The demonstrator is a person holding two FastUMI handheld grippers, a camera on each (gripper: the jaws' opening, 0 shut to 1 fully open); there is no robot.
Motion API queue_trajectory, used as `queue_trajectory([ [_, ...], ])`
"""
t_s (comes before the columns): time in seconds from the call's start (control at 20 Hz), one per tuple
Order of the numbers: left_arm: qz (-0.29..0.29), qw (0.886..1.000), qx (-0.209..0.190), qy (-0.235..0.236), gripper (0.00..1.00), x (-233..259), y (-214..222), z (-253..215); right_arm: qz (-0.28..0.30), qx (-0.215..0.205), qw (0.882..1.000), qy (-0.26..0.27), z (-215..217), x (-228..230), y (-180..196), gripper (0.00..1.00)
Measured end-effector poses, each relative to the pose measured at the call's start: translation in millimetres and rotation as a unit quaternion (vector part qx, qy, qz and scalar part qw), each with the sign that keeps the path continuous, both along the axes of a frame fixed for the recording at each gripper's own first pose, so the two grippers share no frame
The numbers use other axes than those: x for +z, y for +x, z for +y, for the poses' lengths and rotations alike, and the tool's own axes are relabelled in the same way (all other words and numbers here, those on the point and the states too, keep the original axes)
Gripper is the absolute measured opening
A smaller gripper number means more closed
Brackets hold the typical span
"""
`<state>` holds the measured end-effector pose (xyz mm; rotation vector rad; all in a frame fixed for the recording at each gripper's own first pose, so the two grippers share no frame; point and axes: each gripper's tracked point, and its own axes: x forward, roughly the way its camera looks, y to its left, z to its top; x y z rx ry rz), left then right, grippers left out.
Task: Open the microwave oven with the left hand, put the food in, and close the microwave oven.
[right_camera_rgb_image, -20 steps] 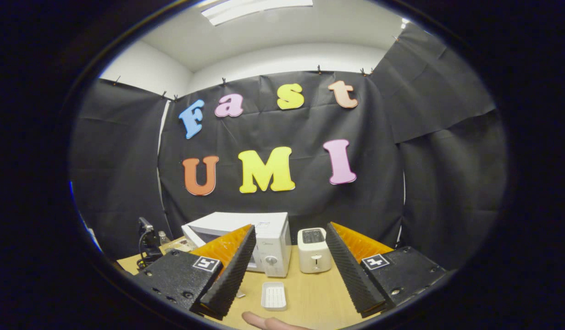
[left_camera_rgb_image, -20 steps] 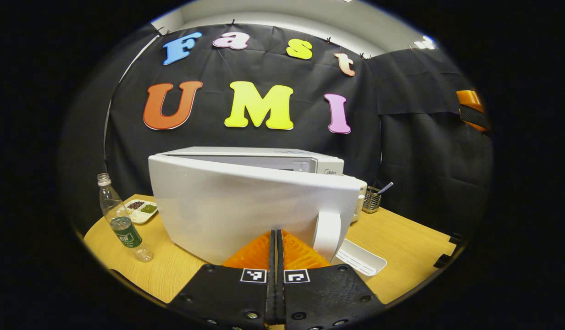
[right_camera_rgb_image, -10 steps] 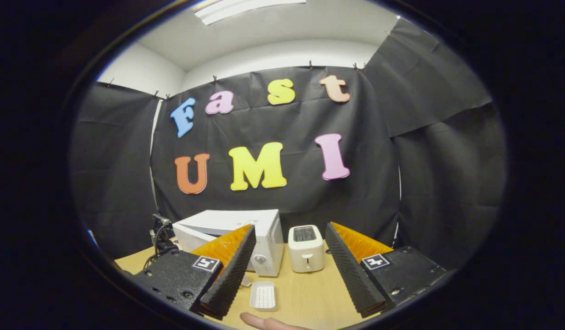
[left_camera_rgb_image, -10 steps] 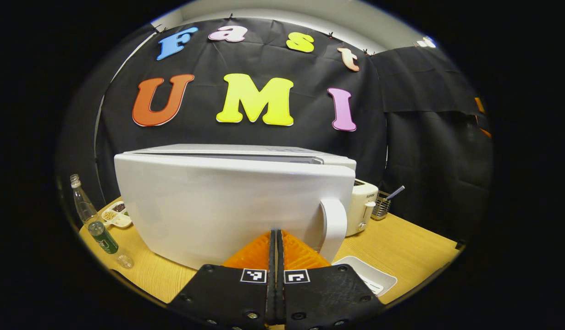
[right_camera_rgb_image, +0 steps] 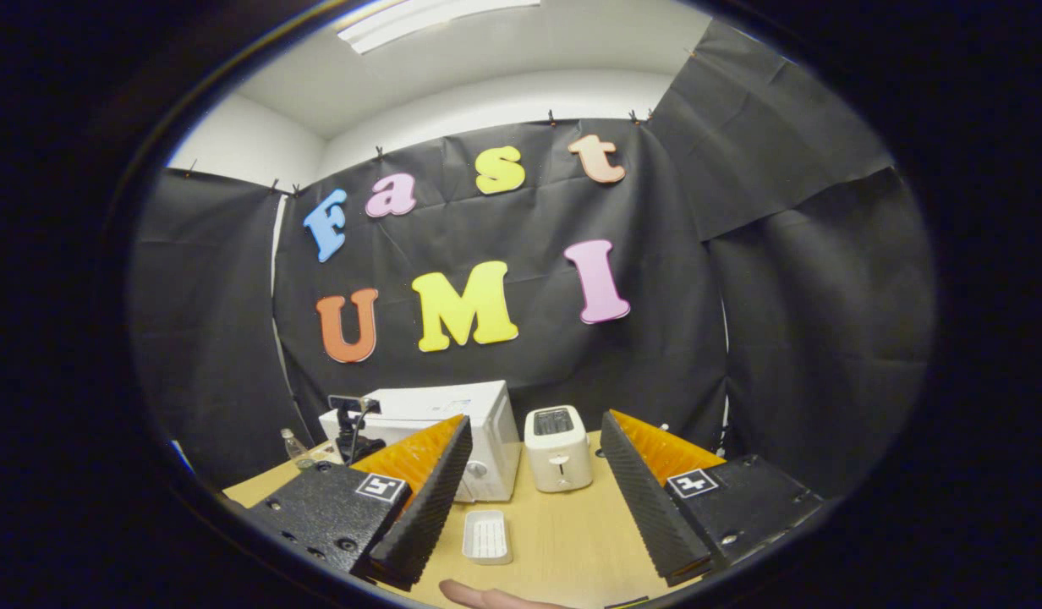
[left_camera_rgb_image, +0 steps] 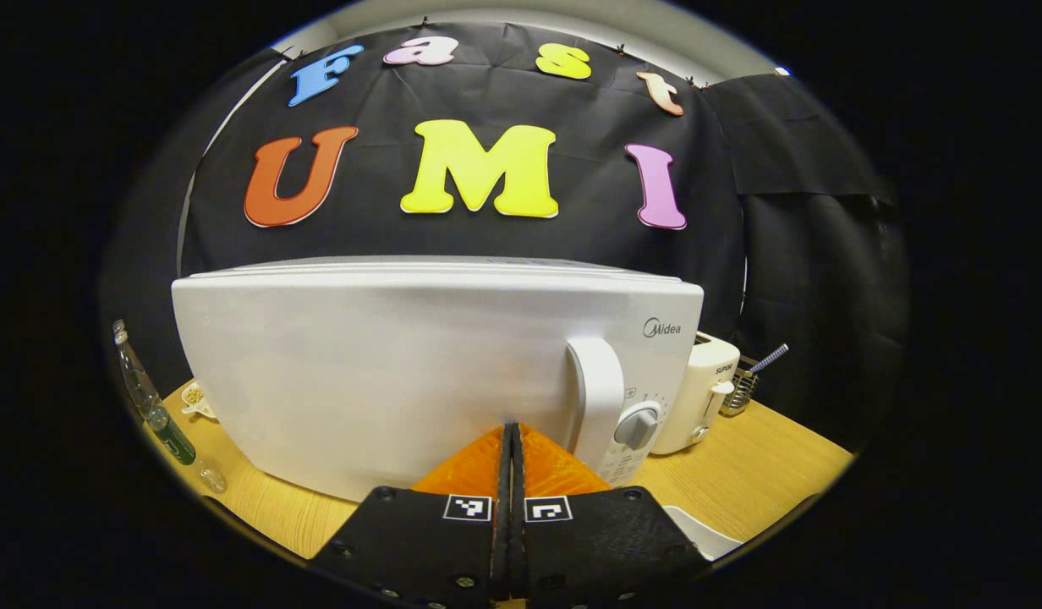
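Left claw [left_camera_rgb_image: 512,474] is pinched fully together, gripping nothing, tips right up against the microwave oven [left_camera_rgb_image: 419,364] door, just left of the door handle [left_camera_rgb_image: 600,397]. Door looks flush from here, so I judge the closing push nearly finished. The risk: lean in too hard and the whole oven could skid back on the tabletop [left_camera_rgb_image: 741,474], or the tips could slide off the smooth door toward the dial [left_camera_rgb_image: 638,427]. If the latch hasn't caught, the door could spring back.

Right claw [right_camera_rgb_image: 534,507] hangs well back, spread wide and empty, the white tray [right_camera_rgb_image: 487,536] just ahead between its fingers.

Count: one microwave, one toaster [right_camera_rgb_image: 556,448] beside it, one white tray, one bottle [left_camera_rgb_image: 153,402] far left of the left claw, one utensil holder [left_camera_rgb_image: 745,385] far right. The food I can't see; presumably inside.
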<state>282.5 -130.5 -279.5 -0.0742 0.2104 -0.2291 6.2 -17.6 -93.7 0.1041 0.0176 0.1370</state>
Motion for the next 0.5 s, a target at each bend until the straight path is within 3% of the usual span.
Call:
queue_trajectory([
  [0.3,0.055,0.998,0.011,-0.034,0.00,-17,5,-3,0.010,-0.002,1.000,0.008,-4,-9,-25,0.98],
  [0.5,0.093,0.995,0.025,-0.005,0.00,-40,-3,8,0.017,0.003,1.000,0.014,-2,-12,-38,0.97],
])
